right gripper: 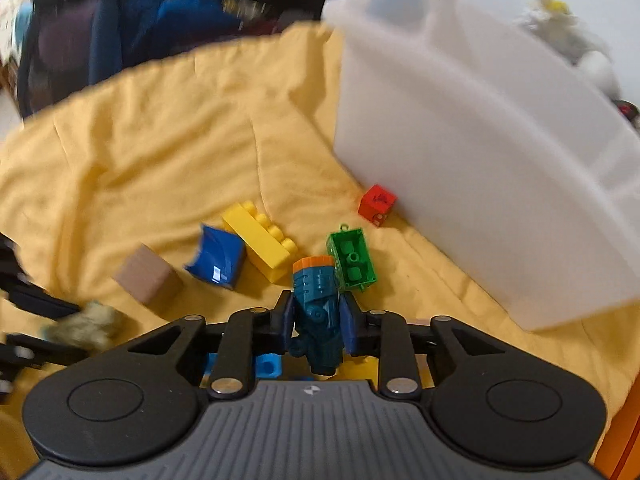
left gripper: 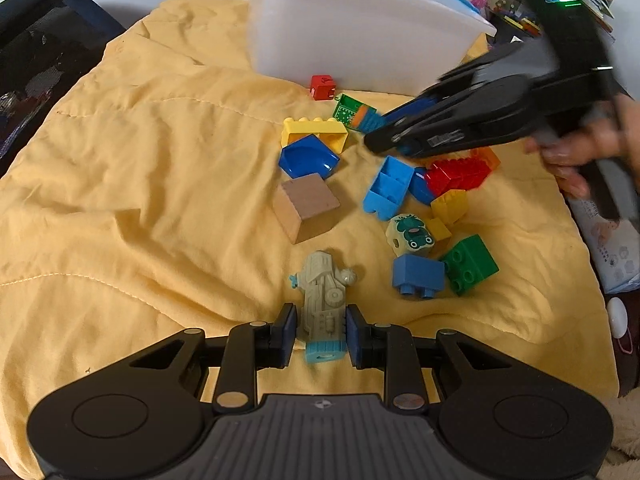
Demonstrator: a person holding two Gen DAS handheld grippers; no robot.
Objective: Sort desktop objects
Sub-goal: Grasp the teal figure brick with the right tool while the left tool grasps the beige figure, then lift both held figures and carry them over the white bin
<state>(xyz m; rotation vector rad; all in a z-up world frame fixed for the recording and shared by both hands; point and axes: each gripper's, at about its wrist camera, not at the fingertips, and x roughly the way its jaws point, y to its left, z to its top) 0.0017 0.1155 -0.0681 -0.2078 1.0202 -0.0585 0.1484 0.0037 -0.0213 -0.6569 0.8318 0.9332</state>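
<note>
My left gripper is shut on a grey toy vehicle with a light blue end, just above the yellow cloth. My right gripper is shut on a teal toy vehicle with an orange tip; in the left wrist view the right gripper is blurred above the brick pile. A white plastic bin stands at the back. Loose on the cloth lie a wooden cube, a blue curved piece, a yellow brick, a red cube and a green open box.
More bricks lie at the right: light blue, red, yellow, green, blue and a frog-printed piece. A dark chair stands at the left. Clutter sits behind the bin. A hand holds the right gripper.
</note>
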